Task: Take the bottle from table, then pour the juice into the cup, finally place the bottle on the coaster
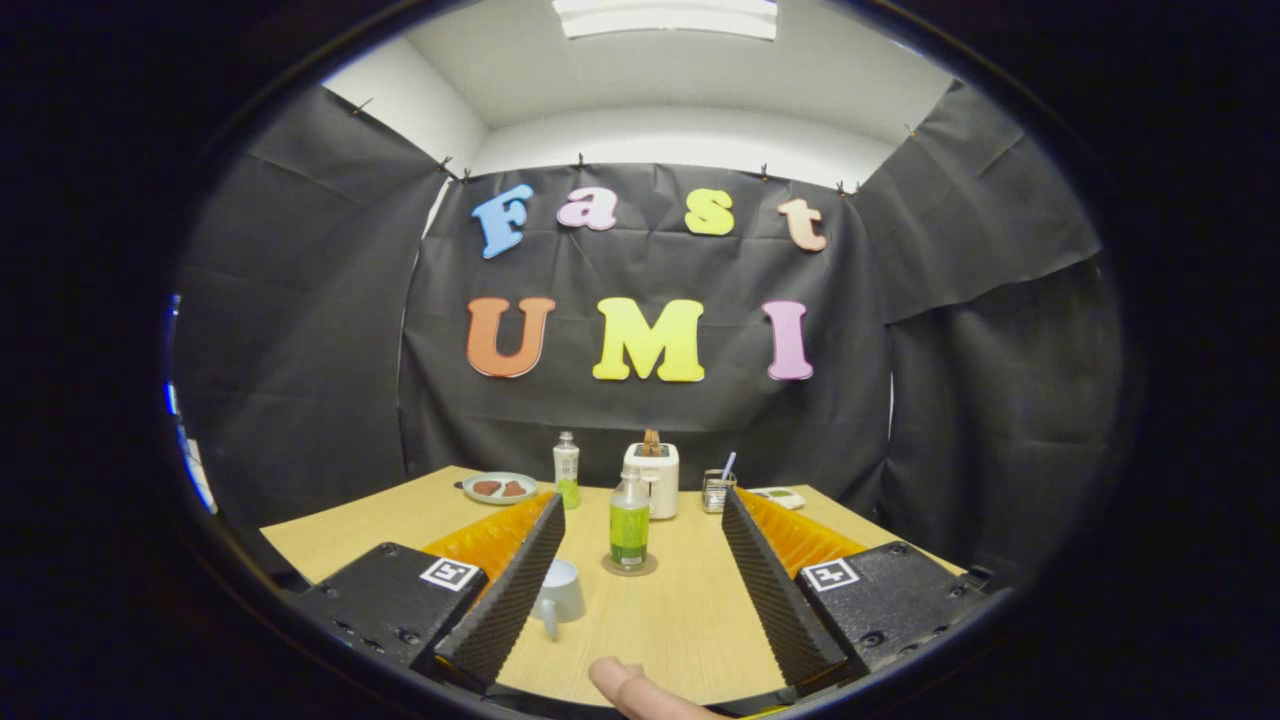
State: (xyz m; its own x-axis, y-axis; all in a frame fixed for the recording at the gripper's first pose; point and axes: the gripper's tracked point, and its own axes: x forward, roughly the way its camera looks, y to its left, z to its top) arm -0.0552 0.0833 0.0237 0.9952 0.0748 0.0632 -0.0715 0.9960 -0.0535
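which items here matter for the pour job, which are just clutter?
Job:
bottle of green juice, already standing on the coaster, ahead between the fingers
pale cup beside one finger
gripper, open, holding nothing

Clutter, beyond the bottle:
second bottle
plate with food
toaster
small holder with a utensil
flat white device

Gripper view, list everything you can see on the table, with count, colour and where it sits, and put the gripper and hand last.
bottle: one, clear with green juice, on the coaster, ahead between the fingers
coaster: one, brown, under that bottle
cup: one, pale grey, by the left finger
second bottle: one, clear, little green, far side
plate: one, pale, brown pieces, far left
toaster: one, white, far middle
table: one, light wood
gripper: one, black and orange, open
fingertip: one, nearest
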